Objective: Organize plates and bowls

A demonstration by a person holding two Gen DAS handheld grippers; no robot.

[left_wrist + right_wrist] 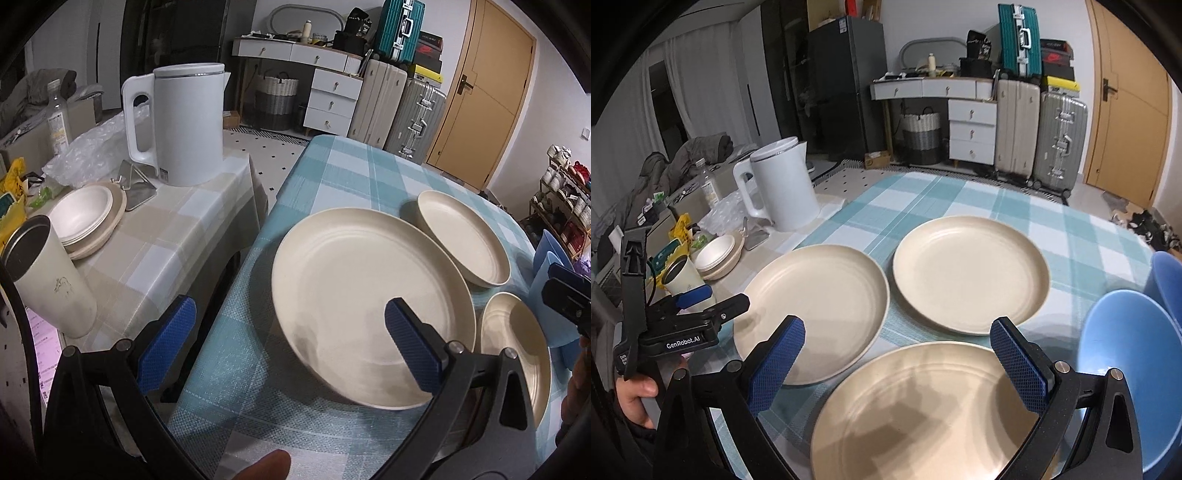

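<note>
One label reads "GenRobot.AI" on the left gripper (pixel 713 295).

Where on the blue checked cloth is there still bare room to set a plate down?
Bare cloth lies beyond the far plate, toward the table's far edge. The near side is crowded: left plate, near plate and blue bowls nearly touch. Both tongs are open.

dim indoor light | soft shadows on nearest plate (pixel 923 413) | fisheye edges dark, bent

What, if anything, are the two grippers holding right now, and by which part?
Nothing is held. The left gripper and right gripper both hover with jaws open above the cream plates.
</note>
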